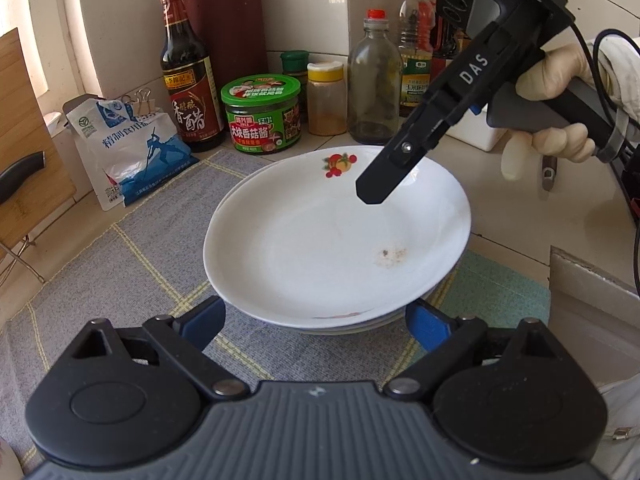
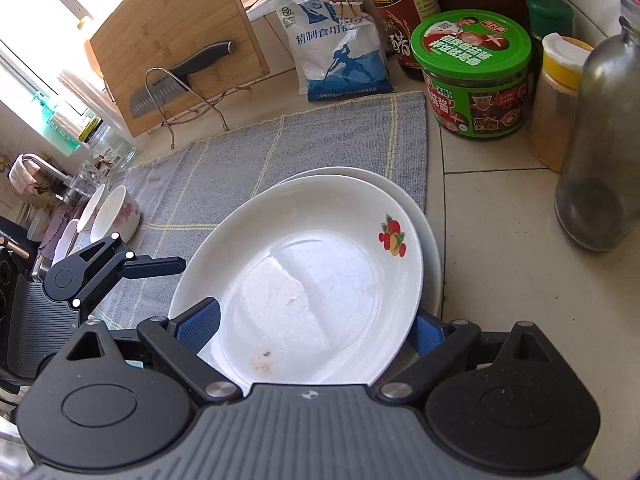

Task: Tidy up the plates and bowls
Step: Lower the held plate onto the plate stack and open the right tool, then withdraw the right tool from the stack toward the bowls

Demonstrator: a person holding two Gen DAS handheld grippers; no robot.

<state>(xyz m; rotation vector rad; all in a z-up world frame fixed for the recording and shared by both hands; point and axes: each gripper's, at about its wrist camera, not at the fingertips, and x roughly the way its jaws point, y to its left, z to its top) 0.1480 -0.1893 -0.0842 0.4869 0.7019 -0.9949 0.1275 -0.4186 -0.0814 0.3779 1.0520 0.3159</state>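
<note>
A stack of white plates (image 1: pixel 336 240) rests on a grey mat (image 1: pixel 132 264) on the counter (image 2: pixel 500 240). Left gripper (image 1: pixel 316 320) and right gripper (image 2: pixel 316 328): jaws wide, holding nothing.

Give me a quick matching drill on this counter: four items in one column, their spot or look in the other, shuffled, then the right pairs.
Items
1. top plate
2. knife
3. sauce jar
4. salt bag

Descriptions
A. closed with binder clips
B. green lid, on the tiled counter beside the mat
C. fruit print on the rim, brown speck inside
D. against the wooden cutting board

Pairs: 1-C, 2-D, 3-B, 4-A
</note>
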